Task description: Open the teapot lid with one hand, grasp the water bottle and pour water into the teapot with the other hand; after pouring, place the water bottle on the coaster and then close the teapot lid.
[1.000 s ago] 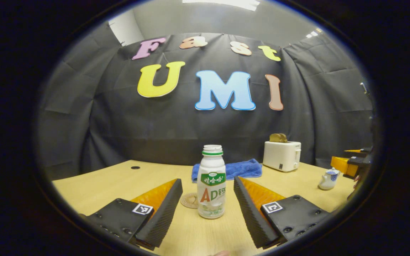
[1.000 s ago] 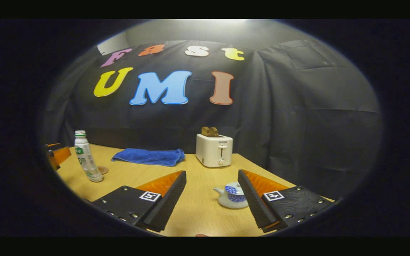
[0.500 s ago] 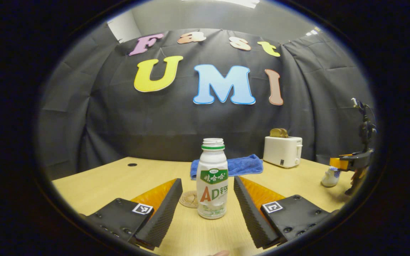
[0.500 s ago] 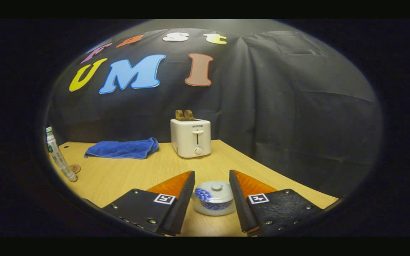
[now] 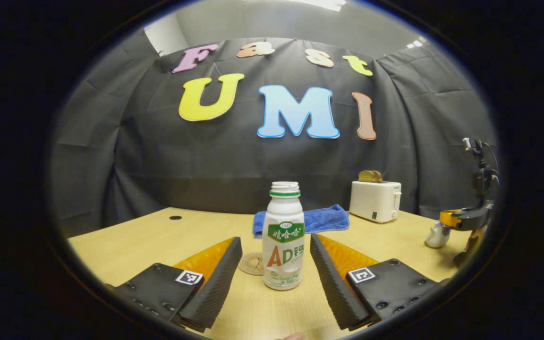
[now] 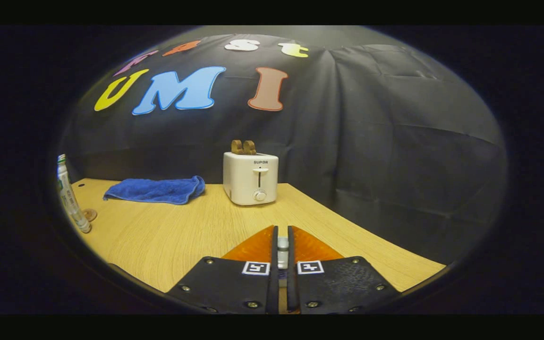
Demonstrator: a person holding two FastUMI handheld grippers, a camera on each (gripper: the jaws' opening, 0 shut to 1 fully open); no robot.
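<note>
Right tool [image 6: 282, 245]: half a second ago its fingers stood apart on either side of the teapot lid; they are now clenched almost together, with a small pale piece, judged to be the lid knob [image 6: 282, 246], pinched between them. The teapot body is hidden beneath this tool in the right gripper view. In the left gripper view the teapot [image 5: 437, 234] stands at the far right of the worktop [image 5: 135, 241], directly under the right tool. Judgement: the lid grip is made, and lifting is the step in hand.

Left tool [image 5: 276, 271]: released, fingers wide apart, with the water bottle [image 5: 283, 236] upright between them and touching neither. Its position has barely changed over the last second. The bottle's cap is off. The coaster [image 5: 252, 263] lies just behind and left of the bottle.

Surface: pale wood-grain worktop, with a small dark hole [image 5: 175, 217] towards the far left. Farther back lie a blue towel [image 5: 321, 219] and a white toaster [image 6: 250, 178] loaded with bread.

Room: black cloth wall behind, grey ceiling with a light panel [image 5: 310, 4] above.
</note>
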